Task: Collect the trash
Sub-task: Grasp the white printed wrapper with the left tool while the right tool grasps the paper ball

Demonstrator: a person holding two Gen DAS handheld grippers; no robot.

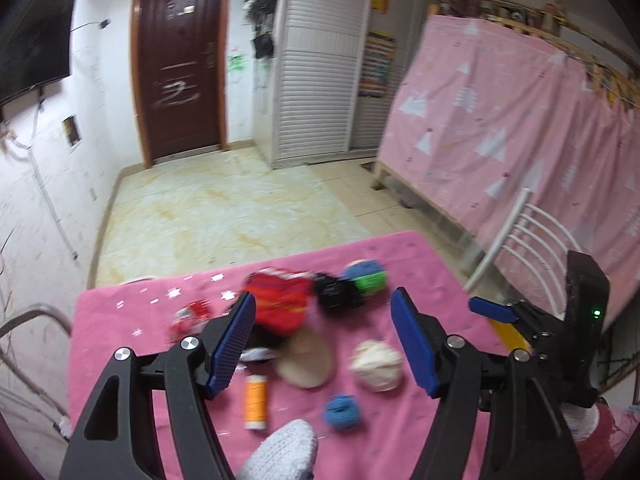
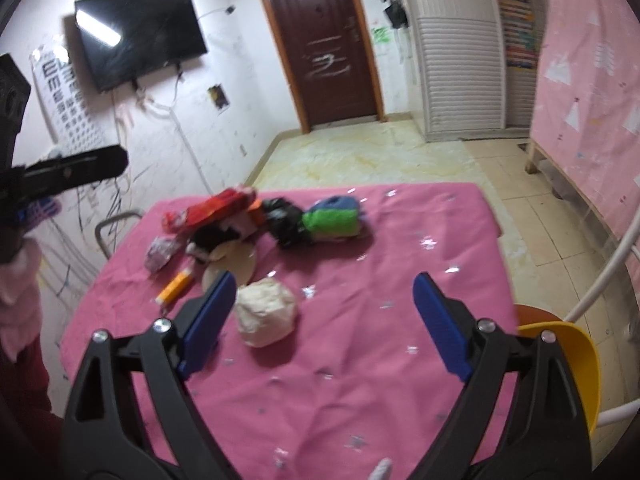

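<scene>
Trash lies on a pink-clothed table [image 1: 400, 256]. A crumpled white paper ball [image 1: 377, 365] [image 2: 265, 313], a small blue ball [image 1: 343, 411], an orange tube [image 1: 255, 401] [image 2: 174, 288], a beige disc [image 1: 306, 362] [image 2: 236, 266], a red wrapper [image 1: 282, 300] [image 2: 212, 208], a black bag [image 1: 334, 292] [image 2: 285, 220] and a blue-green bundle [image 1: 366, 274] [image 2: 332, 218] show. My left gripper [image 1: 323, 340] is open above the disc. My right gripper [image 2: 322, 318] is open, its left finger beside the paper ball; it also shows in the left wrist view [image 1: 494, 312].
A white chair [image 1: 528, 248] and a yellow seat [image 2: 568, 356] stand at the table's right edge. A metal chair [image 2: 116, 228] stands at its left. A pink curtain [image 1: 520, 132], a wardrobe [image 1: 320, 64], a door [image 1: 180, 56] and tiled floor [image 1: 224, 216] lie beyond.
</scene>
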